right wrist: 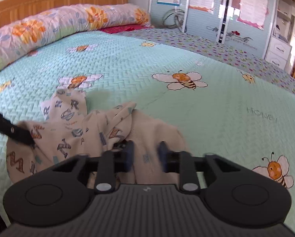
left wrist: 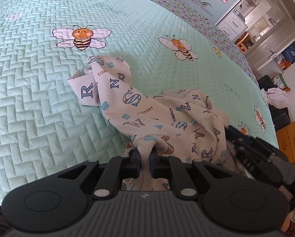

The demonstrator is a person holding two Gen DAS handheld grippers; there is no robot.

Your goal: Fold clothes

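Item: cream letter-printed cotton garment, rumpled on the mint quilted bee bedspread, long axis running away from the left gripper, which pinched its near edge; right gripper straddled adjacent cloth, jaws apart.

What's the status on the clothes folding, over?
Left tool shut on the letter-print garment. Right tool straddles cloth, pads visibly apart. Garment bunched, unfolded on bee quilt. Nothing in the way.
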